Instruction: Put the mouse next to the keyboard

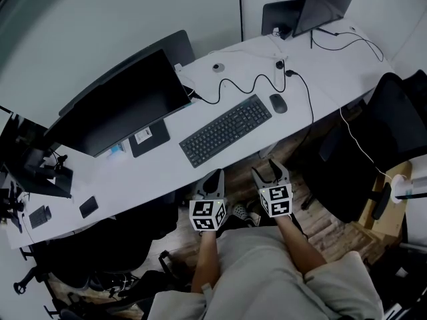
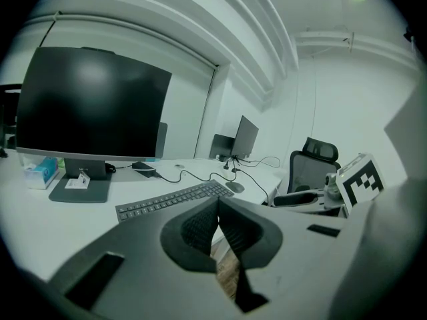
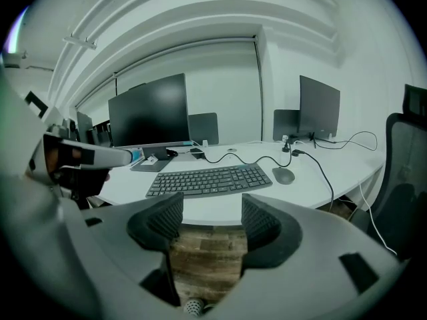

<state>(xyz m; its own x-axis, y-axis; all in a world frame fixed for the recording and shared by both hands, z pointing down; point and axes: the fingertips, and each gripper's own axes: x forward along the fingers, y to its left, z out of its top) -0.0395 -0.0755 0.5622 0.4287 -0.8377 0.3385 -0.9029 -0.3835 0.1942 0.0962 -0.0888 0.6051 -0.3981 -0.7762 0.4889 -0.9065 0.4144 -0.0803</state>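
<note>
A dark grey mouse [image 1: 278, 103] [image 3: 283, 175] [image 2: 234, 187] lies on the white desk [image 1: 293, 99], just right of the black keyboard [image 1: 225, 130] [image 3: 209, 179] [image 2: 172, 201]. Both grippers hover off the desk's near edge, over the wooden floor. My left gripper [image 1: 215, 179] [image 2: 217, 227] is shut with nothing between its pads. My right gripper [image 1: 272, 173] [image 3: 211, 224] is open and empty, the keyboard and mouse ahead of it beyond the desk edge.
A large black monitor [image 1: 123, 105] stands behind the keyboard. A black cable [image 1: 250, 84] snakes across the desk past the mouse. A laptop [image 1: 323, 5] sits at the far right end. A black office chair [image 1: 380, 139] stands right of the desk.
</note>
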